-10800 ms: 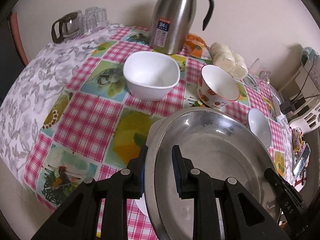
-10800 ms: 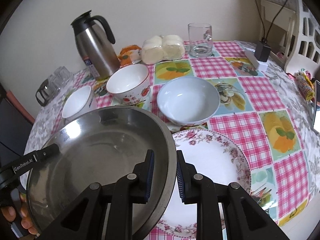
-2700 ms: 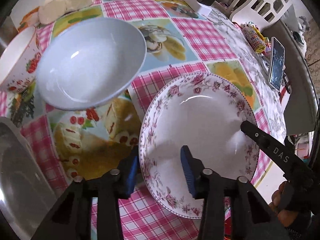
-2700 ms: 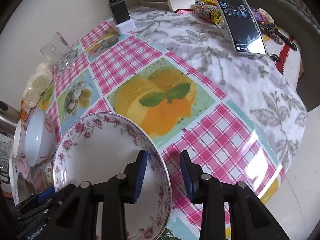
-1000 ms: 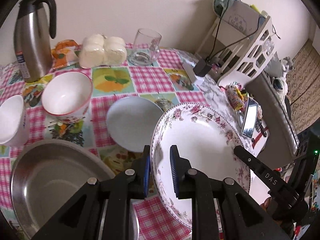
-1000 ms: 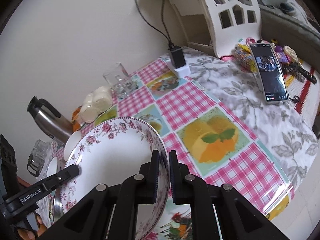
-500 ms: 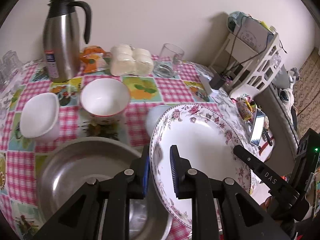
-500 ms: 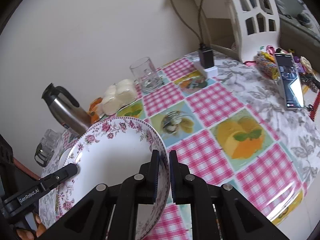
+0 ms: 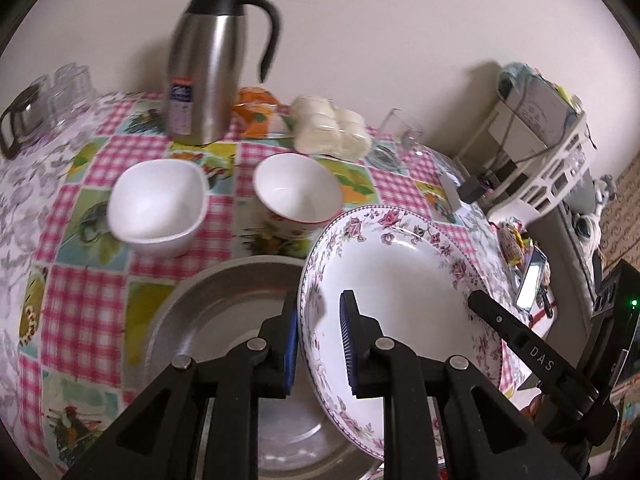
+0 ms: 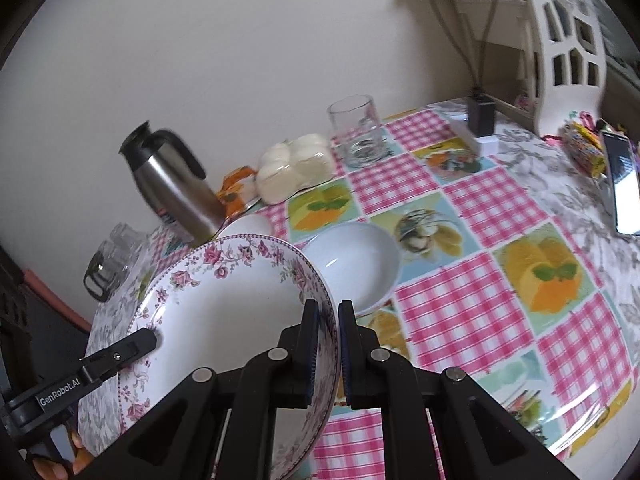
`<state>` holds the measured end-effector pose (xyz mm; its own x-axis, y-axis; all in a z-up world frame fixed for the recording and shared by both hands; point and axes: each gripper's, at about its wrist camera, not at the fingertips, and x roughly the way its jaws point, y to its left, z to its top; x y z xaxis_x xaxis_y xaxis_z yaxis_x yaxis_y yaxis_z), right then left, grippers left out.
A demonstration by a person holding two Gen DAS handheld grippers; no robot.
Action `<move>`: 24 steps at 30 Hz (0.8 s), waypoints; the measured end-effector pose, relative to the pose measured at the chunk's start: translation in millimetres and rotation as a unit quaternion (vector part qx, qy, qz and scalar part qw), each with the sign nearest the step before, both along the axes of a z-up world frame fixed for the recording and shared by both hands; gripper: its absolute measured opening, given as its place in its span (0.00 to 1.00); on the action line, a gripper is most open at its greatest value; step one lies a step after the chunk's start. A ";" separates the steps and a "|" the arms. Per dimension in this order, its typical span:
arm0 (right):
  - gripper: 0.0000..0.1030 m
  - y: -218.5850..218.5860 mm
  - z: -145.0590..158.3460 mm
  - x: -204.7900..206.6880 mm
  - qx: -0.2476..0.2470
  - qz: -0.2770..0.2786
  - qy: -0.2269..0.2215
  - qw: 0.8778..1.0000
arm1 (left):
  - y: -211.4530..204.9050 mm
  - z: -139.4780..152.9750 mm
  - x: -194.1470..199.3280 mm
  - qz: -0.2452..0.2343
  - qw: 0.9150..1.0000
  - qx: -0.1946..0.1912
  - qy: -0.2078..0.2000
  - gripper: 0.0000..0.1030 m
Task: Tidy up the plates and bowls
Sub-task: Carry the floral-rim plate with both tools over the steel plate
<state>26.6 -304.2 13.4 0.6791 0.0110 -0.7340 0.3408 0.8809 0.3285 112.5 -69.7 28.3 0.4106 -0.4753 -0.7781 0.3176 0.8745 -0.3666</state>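
Both grippers hold a white plate with a pink floral rim [image 9: 400, 280], lifted and tilted above the table. My left gripper [image 9: 318, 340] is shut on its left rim; my right gripper [image 10: 327, 354] is shut on its right rim [image 10: 224, 304]. A large steel pan [image 9: 224, 320] lies on the table under the plate's left edge. Behind it stand a square white bowl [image 9: 156, 204] and a round bowl with a red pattern [image 9: 298, 192]. A shallow white bowl [image 10: 356, 264] sits right of the plate in the right wrist view.
A steel thermos jug [image 9: 204, 68], wrapped white buns [image 9: 330, 130] and a drinking glass [image 10: 358, 132] stand at the back. Glass cups [image 9: 48, 92] sit far left. A phone [image 10: 622, 184], a charger [image 10: 482, 120] and a white rack [image 9: 552, 148] are on the right.
Both grippers have carried the plate to the left, so it now hangs over the steel pan's right side. Their grip on the rims has not changed.
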 end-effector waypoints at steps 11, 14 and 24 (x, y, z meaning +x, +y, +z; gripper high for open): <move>0.10 45.7 -7.2 18.4 -0.010 0.044 0.019 0.999 | 44.8 -14.7 2.4 0.050 0.998 -0.004 0.030 0.20; 0.10 52.7 -10.2 22.0 -0.010 0.049 0.025 0.998 | 49.8 -18.7 2.5 0.056 0.998 -0.001 0.039 0.20; 0.12 63.7 -32.4 31.6 -0.017 0.060 0.070 0.996 | 49.8 -44.9 5.1 0.065 0.994 0.029 0.085 0.24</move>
